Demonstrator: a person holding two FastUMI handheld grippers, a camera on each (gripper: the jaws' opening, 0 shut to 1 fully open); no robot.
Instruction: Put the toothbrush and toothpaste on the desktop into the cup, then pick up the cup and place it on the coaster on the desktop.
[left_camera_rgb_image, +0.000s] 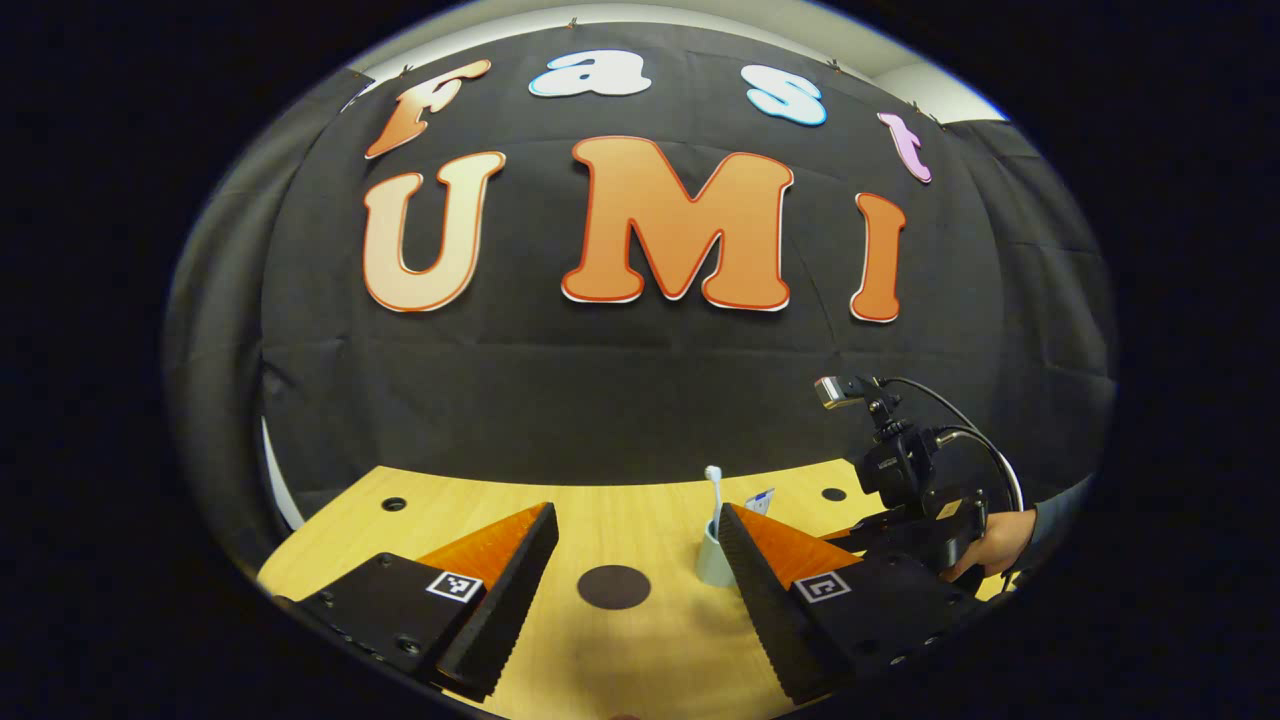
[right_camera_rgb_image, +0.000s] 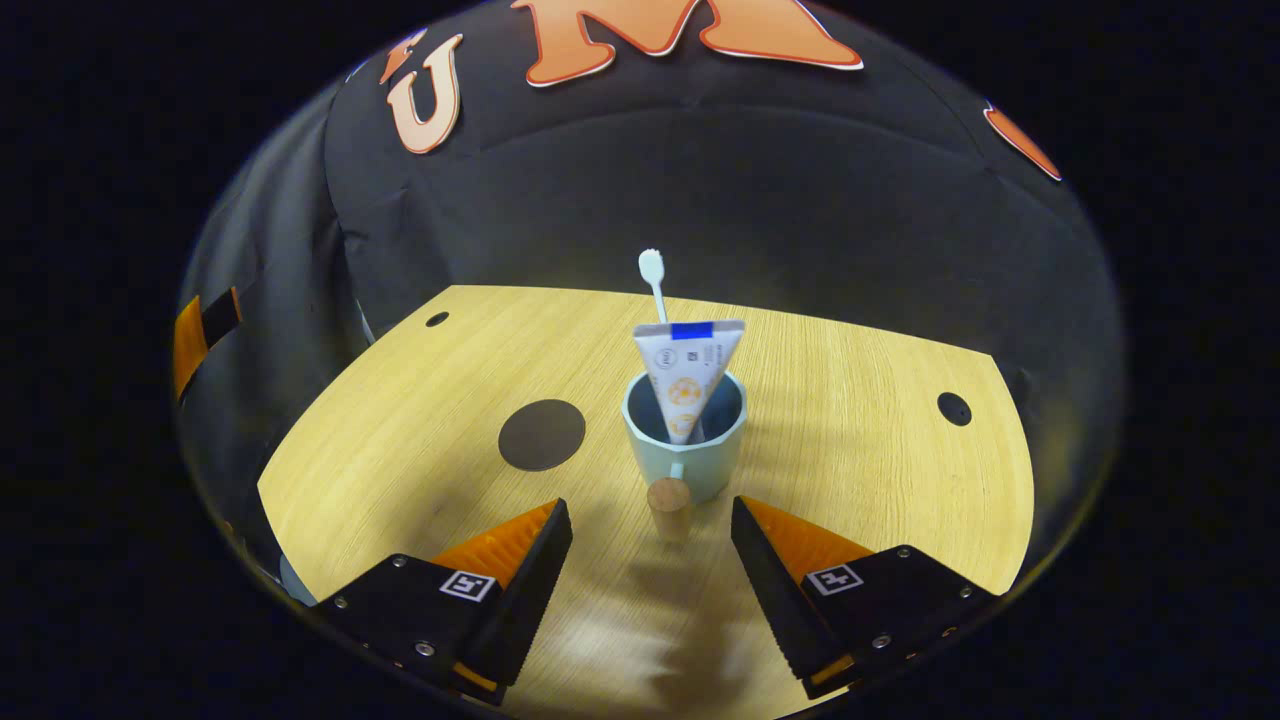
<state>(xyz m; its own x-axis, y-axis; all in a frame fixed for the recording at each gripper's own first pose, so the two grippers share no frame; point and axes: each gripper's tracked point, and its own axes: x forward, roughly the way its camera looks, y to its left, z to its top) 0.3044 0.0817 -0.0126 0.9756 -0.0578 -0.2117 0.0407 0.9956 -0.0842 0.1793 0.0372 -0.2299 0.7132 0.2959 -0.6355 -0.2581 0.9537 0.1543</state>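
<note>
Half-hidden cup (left_camera_rgb_image: 712, 562) — behind left gripper (left_camera_rgb_image: 637, 580) finger

Left gripper (left_camera_rgb_image: 635, 545): black screwed bodies bearing square markers; right gripper (left_camera_rgb_image: 925, 535): black, camera on top, looping cables; hand (left_camera_rgb_image: 985, 545); dark sleeve (left_camera_rgb_image: 1060, 515).

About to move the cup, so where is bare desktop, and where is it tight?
Bare wood lies all around the dark round coaster, and from the pale blue cup out to the right edge hole. It is tight at the cup's wooden handle, between the open right gripper fingers.
</note>
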